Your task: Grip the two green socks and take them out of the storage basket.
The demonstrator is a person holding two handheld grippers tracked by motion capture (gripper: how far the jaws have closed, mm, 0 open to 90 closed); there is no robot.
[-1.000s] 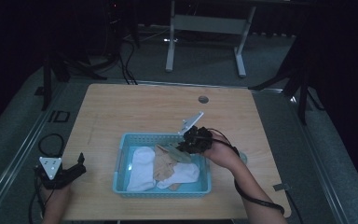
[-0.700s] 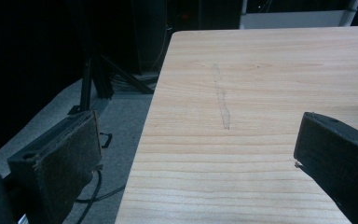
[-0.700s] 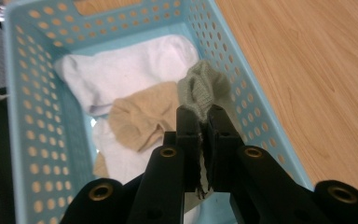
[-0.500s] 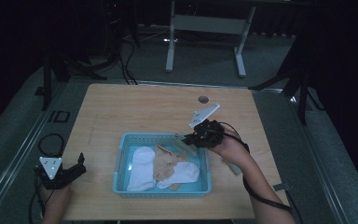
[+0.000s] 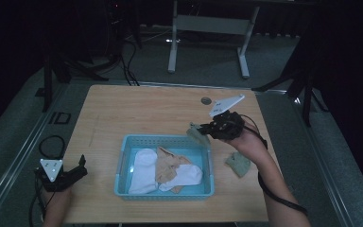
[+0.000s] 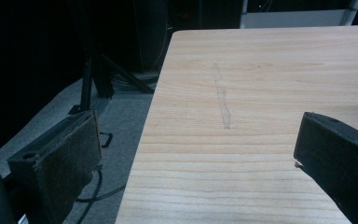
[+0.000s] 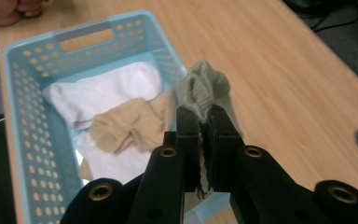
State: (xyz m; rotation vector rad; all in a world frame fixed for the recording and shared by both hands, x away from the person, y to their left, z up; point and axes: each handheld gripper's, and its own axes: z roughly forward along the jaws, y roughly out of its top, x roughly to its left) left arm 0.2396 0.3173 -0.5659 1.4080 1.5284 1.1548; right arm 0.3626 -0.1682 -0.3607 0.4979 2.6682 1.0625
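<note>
Clamped on a soft, light sage-green knitted sock (image 7: 201, 88), best pinched by a fold, the right gripper (image 7: 204, 122) holds it just above the pale-blue plastic basket's (image 7: 28, 88) right rim.

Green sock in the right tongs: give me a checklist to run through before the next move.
1. Grip: the right tongs are shut on the green sock, cloth pinched between the jaws. Ok.
2. Sock lifted off the blue basket: it hangs at the basket's far right corner, height over the rim unclear. Cannot tell.
3. Landing spot: bare table beyond the basket, and a second green sock lies on the table to the basket's right. Ok.
4. Nothing dragged along: the white socks and tan sock lie in the basket. Ok.
5. Left tongs open, resting apart at the table's near left edge. Ok.
</note>
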